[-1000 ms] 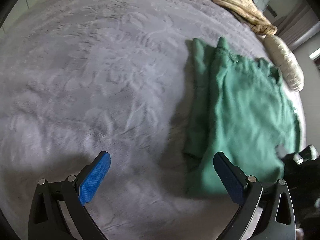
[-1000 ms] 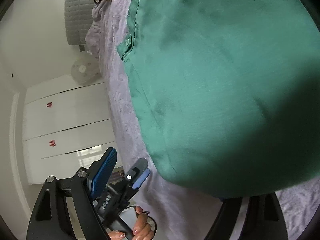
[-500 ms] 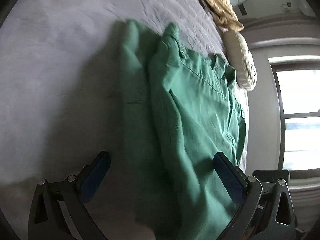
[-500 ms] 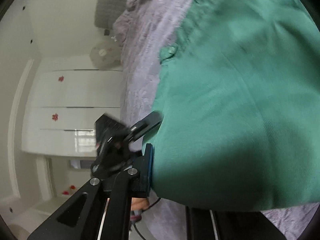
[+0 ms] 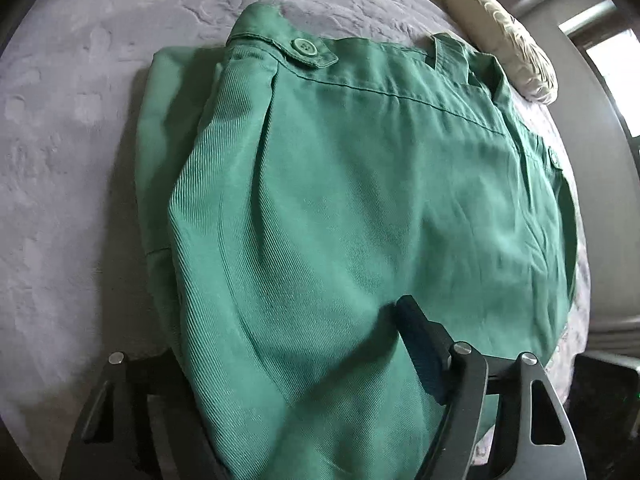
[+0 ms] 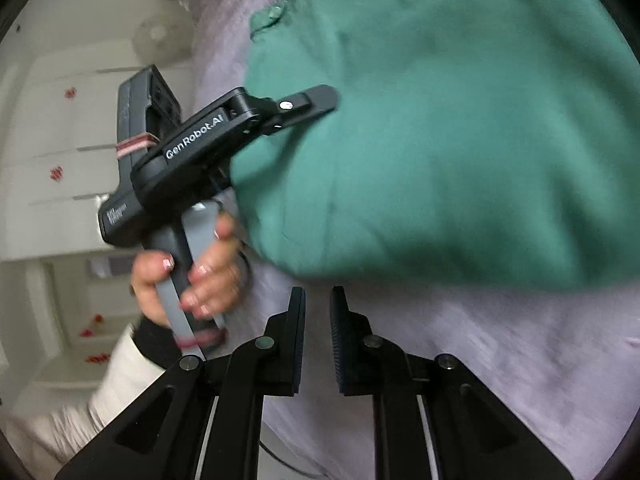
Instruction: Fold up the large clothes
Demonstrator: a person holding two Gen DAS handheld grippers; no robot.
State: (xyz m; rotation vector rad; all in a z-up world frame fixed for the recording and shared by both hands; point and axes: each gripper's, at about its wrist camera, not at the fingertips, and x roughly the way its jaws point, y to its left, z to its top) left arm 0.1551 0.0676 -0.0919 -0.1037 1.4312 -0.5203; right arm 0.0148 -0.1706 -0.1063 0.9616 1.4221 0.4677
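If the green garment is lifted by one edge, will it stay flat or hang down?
The green garment looks like soft twill with creases, so it would probably droop. It seems folded in layers, which may slide apart. The button suggests little stiffness there.
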